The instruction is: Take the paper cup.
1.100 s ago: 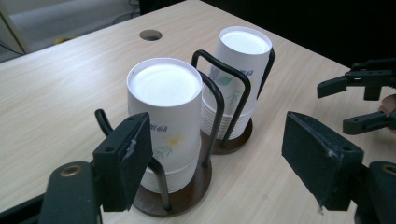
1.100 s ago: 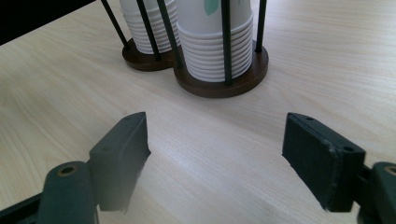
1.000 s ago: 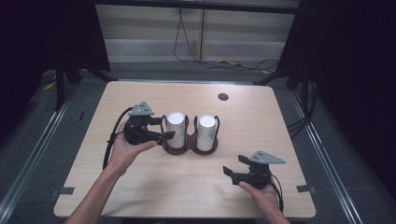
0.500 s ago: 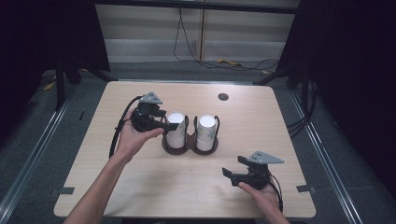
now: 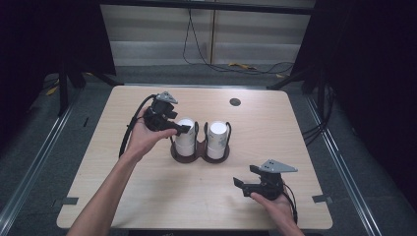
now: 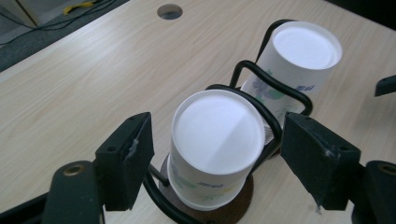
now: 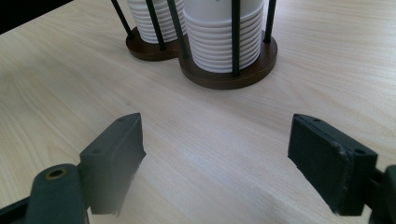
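Dark curtains close in the room on both sides, cables trail along the grey floor at the back, and in the middle stands a pale wooden table with a small round dark hole near its far edge. At the table's centre sits a dark wooden double-ring cup holder with black wire uprights, and it carries two stacks of white paper cups turned bottom-up, the left stack and the right stack, side by side. The left gripper is up at the left stack now, jaws spread wide on either side of the top cup, with a gap showing on each side, so nothing is gripped. The right gripper sits low near the table's front edge, well apart from the holder, its jaws also parted with bare wood between them, pointing toward the holder's base.
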`<state>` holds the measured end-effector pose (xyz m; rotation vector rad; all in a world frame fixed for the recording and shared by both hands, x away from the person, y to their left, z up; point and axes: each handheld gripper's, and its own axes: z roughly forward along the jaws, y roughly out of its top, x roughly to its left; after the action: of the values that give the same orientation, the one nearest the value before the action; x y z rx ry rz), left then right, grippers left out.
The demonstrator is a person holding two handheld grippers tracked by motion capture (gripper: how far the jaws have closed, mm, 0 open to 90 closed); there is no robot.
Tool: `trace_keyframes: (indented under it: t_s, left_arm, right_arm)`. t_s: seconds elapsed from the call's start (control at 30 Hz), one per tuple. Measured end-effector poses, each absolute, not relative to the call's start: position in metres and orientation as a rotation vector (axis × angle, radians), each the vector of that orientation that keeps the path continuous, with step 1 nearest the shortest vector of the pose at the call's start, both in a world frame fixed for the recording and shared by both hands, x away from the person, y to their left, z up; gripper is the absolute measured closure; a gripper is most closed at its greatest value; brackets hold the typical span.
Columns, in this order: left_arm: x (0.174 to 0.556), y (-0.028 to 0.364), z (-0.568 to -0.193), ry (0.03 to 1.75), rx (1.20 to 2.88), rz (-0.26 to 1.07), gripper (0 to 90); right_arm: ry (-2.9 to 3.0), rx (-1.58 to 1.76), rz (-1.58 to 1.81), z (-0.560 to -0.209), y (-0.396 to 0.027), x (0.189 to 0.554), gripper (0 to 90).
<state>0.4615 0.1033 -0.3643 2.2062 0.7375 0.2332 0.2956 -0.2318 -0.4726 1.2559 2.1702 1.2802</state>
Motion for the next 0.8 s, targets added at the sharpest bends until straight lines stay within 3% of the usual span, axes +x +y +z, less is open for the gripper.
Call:
trace_keyframes:
  t_s: [0.8]
  left_arm:
    - [0.479, 0.080, -0.373, 0.775, 2.375, 0.180, 27.7]
  right_arm:
    - [2.185, 1.264, 1.271, -0.473, -0.231, 0.296, 18.3]
